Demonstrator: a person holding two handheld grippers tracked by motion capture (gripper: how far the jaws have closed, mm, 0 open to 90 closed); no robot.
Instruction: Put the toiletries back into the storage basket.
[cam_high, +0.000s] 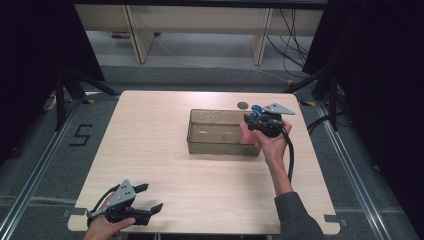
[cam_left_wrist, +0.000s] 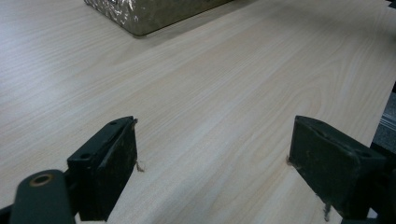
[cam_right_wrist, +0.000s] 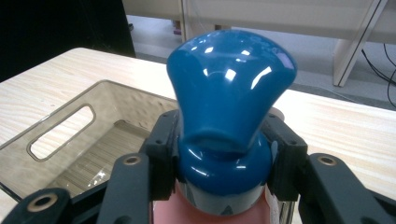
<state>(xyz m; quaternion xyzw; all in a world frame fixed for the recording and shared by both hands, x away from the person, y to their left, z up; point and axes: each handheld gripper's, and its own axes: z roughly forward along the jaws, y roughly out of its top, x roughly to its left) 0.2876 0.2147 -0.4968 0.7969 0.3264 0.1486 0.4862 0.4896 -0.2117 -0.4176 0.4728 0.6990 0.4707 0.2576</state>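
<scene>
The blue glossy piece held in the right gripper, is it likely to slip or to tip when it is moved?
The blue glossy piece shows bright reflections, so its surface is probably smooth and somewhat slippery. The right gripper clamps it at the narrow waist under the wider flared top, which likely stops it sliding downward. Being wider above, with a pink part below, it may tip if set down carelessly.

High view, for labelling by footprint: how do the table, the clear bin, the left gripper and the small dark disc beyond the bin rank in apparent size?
1. table
2. clear bin
3. left gripper, though it sits nearer the camera, which flatters it
4. dark disc
</scene>
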